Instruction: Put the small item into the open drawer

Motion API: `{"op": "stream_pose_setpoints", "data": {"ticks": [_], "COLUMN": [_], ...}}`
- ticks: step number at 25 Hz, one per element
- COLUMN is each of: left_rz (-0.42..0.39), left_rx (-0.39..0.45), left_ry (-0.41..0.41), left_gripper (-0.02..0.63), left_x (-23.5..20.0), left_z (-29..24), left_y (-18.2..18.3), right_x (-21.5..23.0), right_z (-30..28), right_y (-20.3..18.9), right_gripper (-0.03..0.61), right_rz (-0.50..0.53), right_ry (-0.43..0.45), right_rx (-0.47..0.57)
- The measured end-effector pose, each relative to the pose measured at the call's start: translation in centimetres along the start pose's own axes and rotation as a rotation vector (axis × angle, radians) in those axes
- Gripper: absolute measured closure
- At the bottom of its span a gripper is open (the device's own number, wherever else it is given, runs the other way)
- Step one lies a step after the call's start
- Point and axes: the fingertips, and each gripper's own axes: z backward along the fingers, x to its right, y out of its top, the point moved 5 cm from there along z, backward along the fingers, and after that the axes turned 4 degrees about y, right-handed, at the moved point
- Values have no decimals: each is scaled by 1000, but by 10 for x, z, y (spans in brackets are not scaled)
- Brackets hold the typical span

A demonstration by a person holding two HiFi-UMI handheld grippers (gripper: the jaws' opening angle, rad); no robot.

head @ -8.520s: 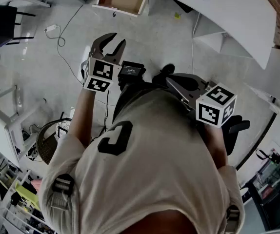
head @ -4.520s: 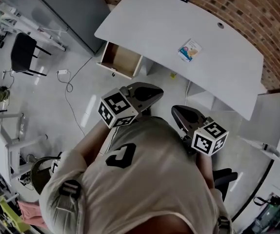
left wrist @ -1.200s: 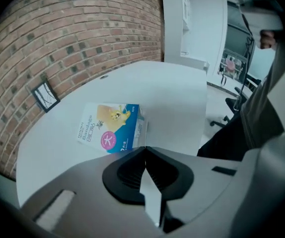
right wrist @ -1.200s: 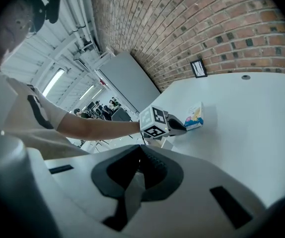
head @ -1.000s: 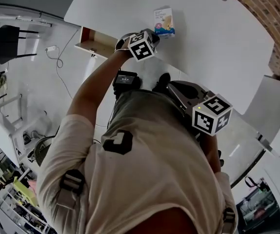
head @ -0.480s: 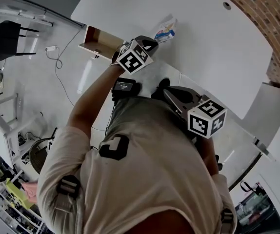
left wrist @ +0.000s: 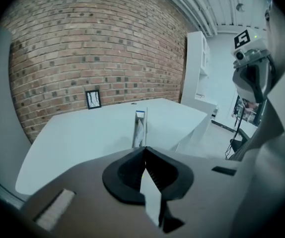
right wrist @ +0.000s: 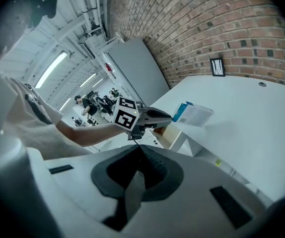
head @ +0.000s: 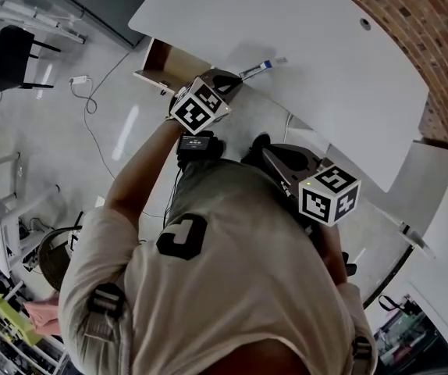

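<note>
My left gripper (head: 238, 76) is shut on a small flat packet (head: 257, 68) with a blue end, held edge-on just above the white desk (head: 325, 45) near its front edge. In the left gripper view the packet (left wrist: 140, 125) stands upright between the closed jaws of the left gripper (left wrist: 144, 150). The open drawer (head: 164, 59), brown inside, juts from the desk's left end, to the left of that gripper. My right gripper (head: 275, 153) is shut and empty, held close to the person's chest. The right gripper view shows the left gripper (right wrist: 166, 117), the packet (right wrist: 194, 114) and the drawer (right wrist: 166, 131) below them.
A brick wall (head: 411, 22) runs behind the desk, with a small picture frame (left wrist: 93, 98) leaning on it. A black chair (head: 9, 57) and a loose cable (head: 91, 92) are on the floor at the left. The person's torso (head: 224, 287) fills the head view's lower middle.
The left gripper has lifted the packet off the desk and drawn it back toward the desk's front edge. The packet has turned from flat to edge-on. The right gripper has stayed by the chest.
</note>
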Motion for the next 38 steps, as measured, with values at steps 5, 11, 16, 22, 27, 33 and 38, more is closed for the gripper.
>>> {"op": "stream_pose_setpoints", "data": {"ticks": [5,11,16,22,27,33,38], "left_rz": [38,30,57,108,149,196,237], "left_rx": [44,59,38,-21,-80,-121,-152], "left_ry": [15,32,85,190,271,342,393], "left_gripper": [609,609,609,609,609,609,609], "left_x": [-6,-11,-19,-29,-25,-6,7], "left_z": [38,84,110,130,136,142,150], "left_y": [-16,-38,-53,-70,-74,-71,-69], "right_x": [-25,-53,-55,-49,-34,-19,-28], "right_z": [-18,-36,-31,-32,-29,-32,-41], "right_y": [-5,-15,-19,-15,-7,6,23], "right_gripper": [575,575,575,575,575,575,575], "right_rz": [6,8,-13,-9,14,16,57], "right_ry": [-28,-56,-61,3,105,236,359], "right_rx": [11,11,18,34,46,37,-7]}}
